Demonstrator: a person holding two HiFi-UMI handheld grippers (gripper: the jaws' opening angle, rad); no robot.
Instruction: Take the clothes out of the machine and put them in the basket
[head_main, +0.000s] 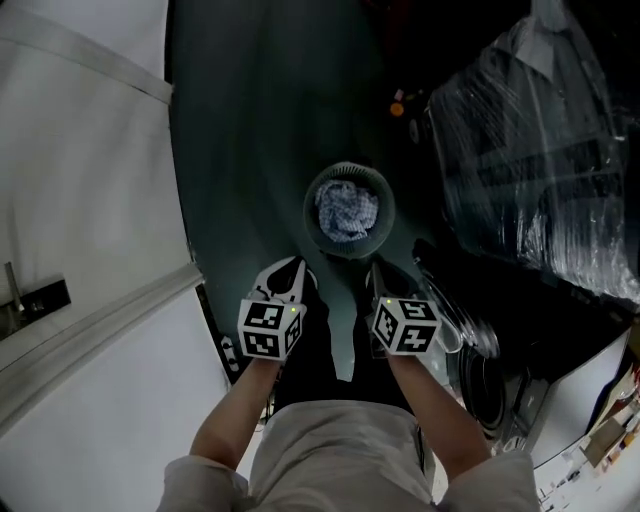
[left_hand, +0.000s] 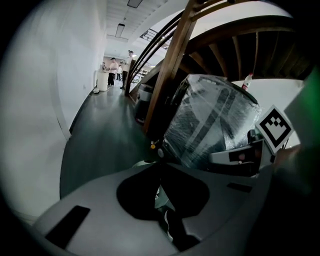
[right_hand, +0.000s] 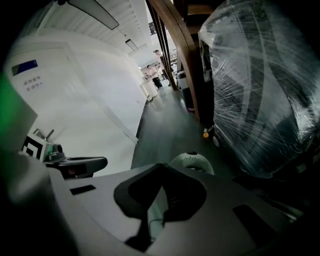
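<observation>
Clothes (head_main: 347, 212): a blue-white heap lay in the basket. Both grippers were empty, so I judged the next reach to be into the machine.
Wrapped bulk (head_main: 540, 150): stood to the right of the basket, clear of the path.
Machine (head_main: 500, 390): sat low at the person's right, its dark round front beside the right arm.
Basket (head_main: 311, 208): stood on the floor just ahead of both grippers.
Left gripper (head_main: 285, 272): hovered above the floor; its fingers (left_hand: 135, 192) met at the tips, holding nothing.
Right gripper (head_main: 386, 282): was level with the left; its fingers (right_hand: 182, 195) were also tip to tip and empty.
Doing it well: part the fingers before reaching in, take a full fold rather than an edge, lift it clear of the door lip, and let go over the basket's middle.
Hidden: the drum's inside was dark, so whether any clothes lay there could not be told. The frame edge cut off the machine.
</observation>
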